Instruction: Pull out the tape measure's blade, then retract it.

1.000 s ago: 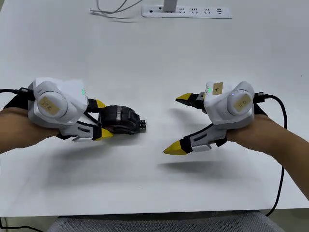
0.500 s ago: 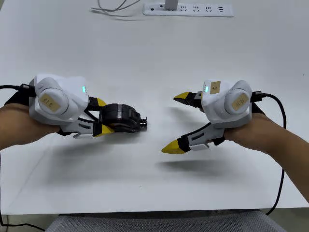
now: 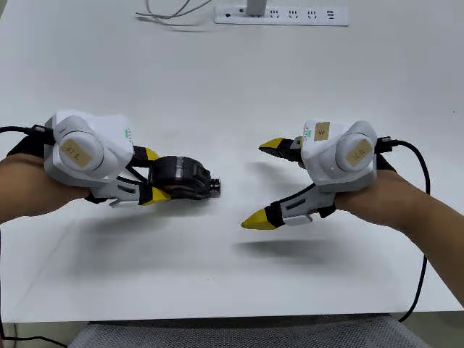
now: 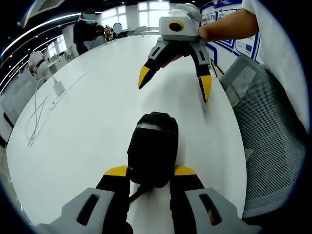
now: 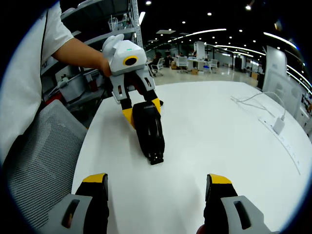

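Observation:
A black tape measure (image 3: 183, 177) lies on the white table (image 3: 232, 80), its blade tab (image 3: 214, 186) pointing right. My left gripper (image 3: 154, 175) is shut on its rear end; in the left gripper view the yellow-tipped fingers (image 4: 116, 171) clamp the case (image 4: 153, 147). My right gripper (image 3: 264, 182) hovers open a short way to the right, jaws spread wide and facing the tab. In the right gripper view the tape measure (image 5: 149, 130) sits ahead between the open fingertips (image 5: 95, 179), with the left gripper (image 5: 127, 63) behind it. No blade is drawn out.
A white power strip (image 3: 281, 14) with cables (image 3: 163, 13) lies at the table's far edge. The table's front edge (image 3: 217, 315) runs just below my hands, with a mesh chair (image 4: 263, 141) beside it. People stand far off in the room behind.
My right gripper has edged slightly left toward the tape measure. The left gripper and tape measure have stayed nearly still.

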Motion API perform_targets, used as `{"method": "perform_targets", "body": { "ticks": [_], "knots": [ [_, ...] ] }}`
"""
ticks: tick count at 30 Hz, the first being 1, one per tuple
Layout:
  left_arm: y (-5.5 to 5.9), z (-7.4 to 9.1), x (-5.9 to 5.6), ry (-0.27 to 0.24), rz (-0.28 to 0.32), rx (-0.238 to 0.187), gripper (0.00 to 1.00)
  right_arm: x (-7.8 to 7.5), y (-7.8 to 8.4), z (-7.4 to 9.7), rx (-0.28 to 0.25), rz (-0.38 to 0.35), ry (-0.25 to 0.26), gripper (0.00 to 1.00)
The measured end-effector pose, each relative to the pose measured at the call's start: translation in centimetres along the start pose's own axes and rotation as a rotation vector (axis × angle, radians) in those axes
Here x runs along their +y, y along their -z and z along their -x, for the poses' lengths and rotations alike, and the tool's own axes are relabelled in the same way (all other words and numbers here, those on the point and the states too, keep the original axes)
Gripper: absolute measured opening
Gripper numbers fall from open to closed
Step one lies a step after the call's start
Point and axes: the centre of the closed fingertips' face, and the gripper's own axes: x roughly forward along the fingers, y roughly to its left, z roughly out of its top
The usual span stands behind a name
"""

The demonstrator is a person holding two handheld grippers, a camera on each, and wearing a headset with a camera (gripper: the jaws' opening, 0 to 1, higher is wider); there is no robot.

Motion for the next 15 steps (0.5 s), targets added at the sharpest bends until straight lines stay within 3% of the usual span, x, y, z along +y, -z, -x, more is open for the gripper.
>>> {"method": "perform_targets", "body": {
  "ticks": [15],
  "knots": [
    [0.00,0.01,-0.02,0.001,-0.001,0.003,0.26,-0.02,-0.48,-0.05,-0.003,0.018,0.002,0.74]
  ]
}}
